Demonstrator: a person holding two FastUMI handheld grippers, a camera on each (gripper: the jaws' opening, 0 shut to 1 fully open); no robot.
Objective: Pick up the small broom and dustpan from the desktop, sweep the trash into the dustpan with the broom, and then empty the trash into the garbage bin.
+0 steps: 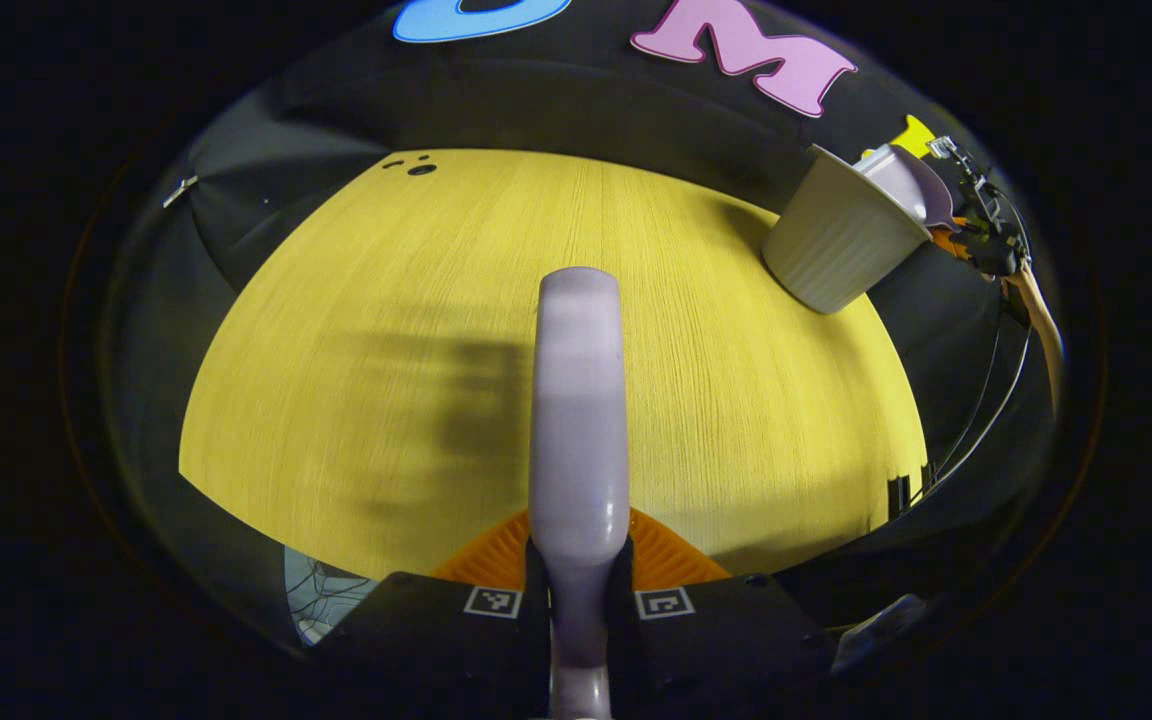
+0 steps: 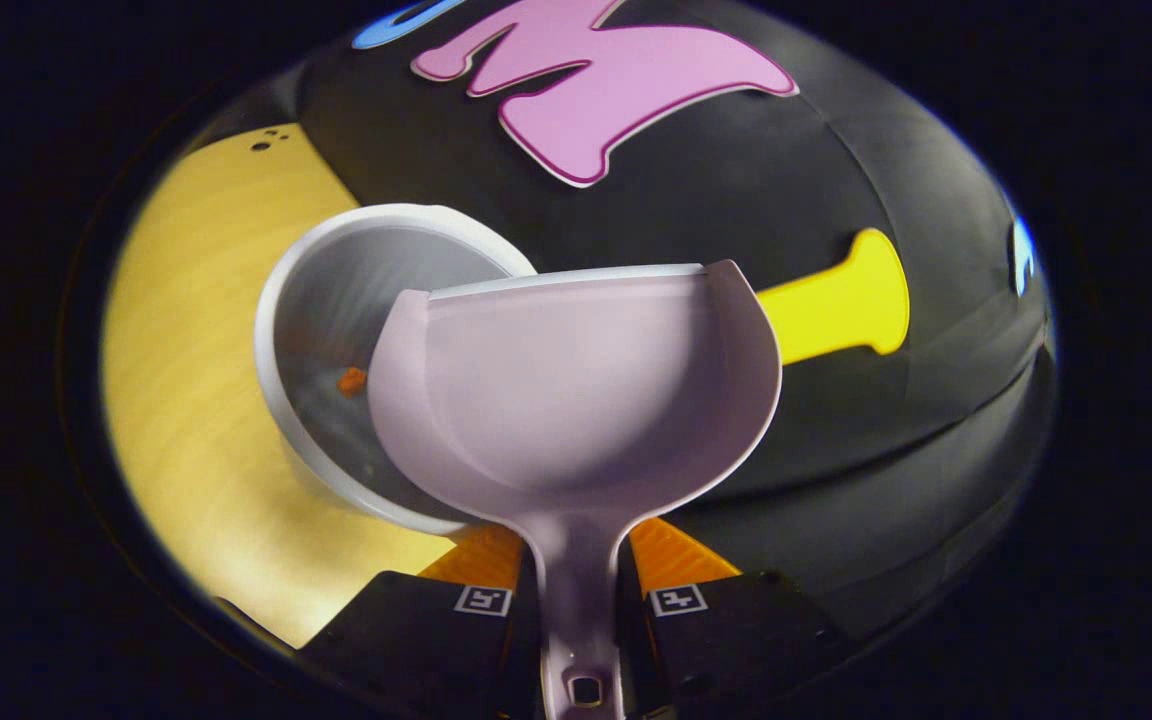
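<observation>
Yellow wood-grain desk [image 1: 356,330], lit from above, with black cloth hung behind and round it as the booth wall. Its top looks swept: no scraps visible on the grain, only a few small dark marks [image 1: 414,165] at the far edge, too small to identify. A blurred shadow falls across the middle of the desk.

Left hand-held gripper [image 1: 578,590]: both fingers clamped on the pale handle of the small broom [image 1: 578,400], which points forward above the desk. Bristles not visible from here.

Right hand-held gripper [image 2: 581,590]: both fingers clamped on the handle of the dustpan [image 2: 576,400]. The pan is tipped, its open front edge over the mouth of the garbage bin [image 2: 336,300]. The pan's hollow shows bare. One small orange scrap [image 2: 351,380] lies inside the bin, low on its wall. In the left gripper view the bin [image 1: 836,250] stands at the desk's far right corner, with the pan's lip over its rim.

Judgement: late stage. Both tools are in hand, the visible desk bears no trash, trash sits in the bin and the pan appears emptied. Little seems left beyond confirming that nothing clings to the pan; parts of the desk hidden behind the tools cannot be checked.

Cables [image 1: 996,400] hang off the desk's right side.
</observation>
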